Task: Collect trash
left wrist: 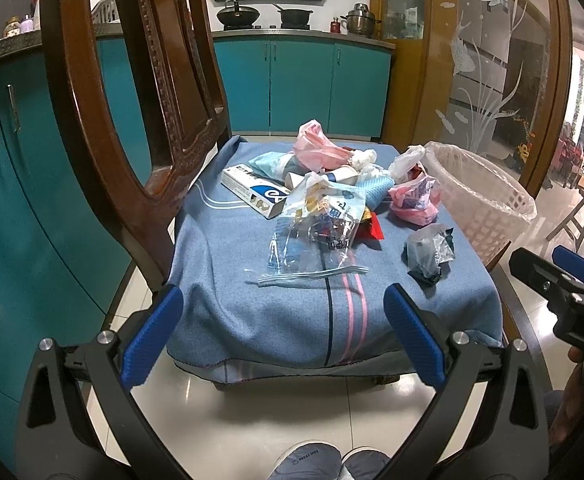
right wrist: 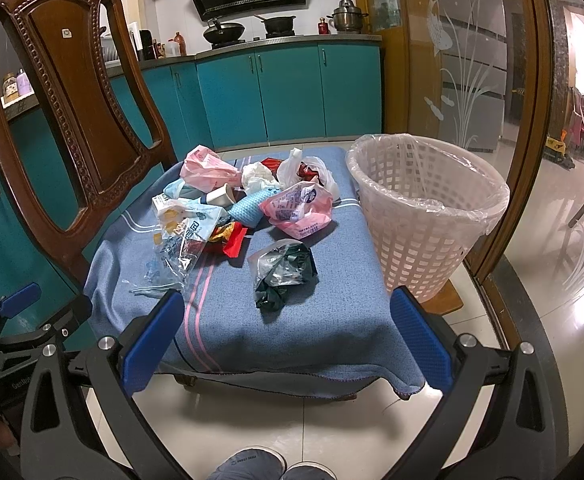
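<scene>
Trash lies heaped on a chair seat covered by a blue cloth. Nearest me are a clear zip bag and a crumpled dark wrapper. Behind them sit a white box, pink bags and tissue. A white lattice bin with a plastic liner stands right of the seat. My left gripper is open before the seat's front edge, holding nothing. My right gripper is open too, just short of the dark wrapper.
The carved wooden chair back rises on the left. Teal kitchen cabinets stand behind, and a frosted glass door is on the right. Pale tiled floor and the person's shoes lie below.
</scene>
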Action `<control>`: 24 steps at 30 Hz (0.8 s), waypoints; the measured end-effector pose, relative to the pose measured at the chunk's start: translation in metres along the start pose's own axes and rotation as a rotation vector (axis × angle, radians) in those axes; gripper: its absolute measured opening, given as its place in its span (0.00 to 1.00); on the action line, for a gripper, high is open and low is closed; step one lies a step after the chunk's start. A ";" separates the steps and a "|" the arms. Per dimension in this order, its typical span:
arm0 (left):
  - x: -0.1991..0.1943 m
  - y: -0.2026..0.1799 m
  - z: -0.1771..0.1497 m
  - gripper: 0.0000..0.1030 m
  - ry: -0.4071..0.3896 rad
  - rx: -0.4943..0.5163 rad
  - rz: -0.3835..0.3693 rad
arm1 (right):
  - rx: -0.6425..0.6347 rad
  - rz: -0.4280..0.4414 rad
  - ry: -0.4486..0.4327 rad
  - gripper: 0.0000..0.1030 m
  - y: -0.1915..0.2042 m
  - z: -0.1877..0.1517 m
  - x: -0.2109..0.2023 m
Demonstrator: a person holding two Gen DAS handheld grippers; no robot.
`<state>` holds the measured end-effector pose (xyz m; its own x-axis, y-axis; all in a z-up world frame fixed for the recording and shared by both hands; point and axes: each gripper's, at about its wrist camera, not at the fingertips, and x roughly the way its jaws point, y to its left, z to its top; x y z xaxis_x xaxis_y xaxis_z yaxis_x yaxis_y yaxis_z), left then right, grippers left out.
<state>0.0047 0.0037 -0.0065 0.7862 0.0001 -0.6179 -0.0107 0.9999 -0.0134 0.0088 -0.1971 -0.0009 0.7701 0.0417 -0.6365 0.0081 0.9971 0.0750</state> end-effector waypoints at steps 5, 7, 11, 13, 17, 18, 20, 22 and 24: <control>0.001 0.000 0.000 0.97 0.005 0.002 -0.002 | 0.006 0.002 0.000 0.98 0.000 -0.001 0.000; 0.000 -0.001 0.000 0.97 0.005 0.005 -0.003 | 0.004 0.002 0.000 0.98 0.000 -0.001 0.000; 0.000 0.000 0.000 0.97 0.007 0.004 -0.003 | 0.006 0.002 0.001 0.98 -0.001 -0.001 0.000; 0.000 0.000 0.000 0.97 0.007 0.005 -0.003 | 0.005 0.001 0.000 0.98 0.000 -0.002 0.000; 0.000 -0.001 0.000 0.97 0.009 0.011 -0.005 | 0.005 0.002 0.001 0.98 -0.001 -0.001 0.000; 0.000 -0.001 0.000 0.97 0.011 0.011 -0.006 | 0.005 0.003 0.000 0.98 0.000 -0.001 0.000; 0.000 -0.001 0.000 0.97 0.011 0.008 -0.010 | 0.005 0.002 0.001 0.98 0.000 -0.001 0.000; 0.000 -0.001 -0.001 0.97 0.010 0.007 -0.014 | 0.005 0.002 0.000 0.98 0.000 -0.001 0.000; 0.001 -0.001 -0.001 0.97 0.012 0.009 -0.016 | 0.006 0.002 0.001 0.98 -0.001 -0.001 0.000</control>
<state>0.0047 0.0027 -0.0075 0.7789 -0.0156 -0.6269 0.0071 0.9998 -0.0159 0.0082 -0.1976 -0.0019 0.7698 0.0441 -0.6368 0.0100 0.9967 0.0811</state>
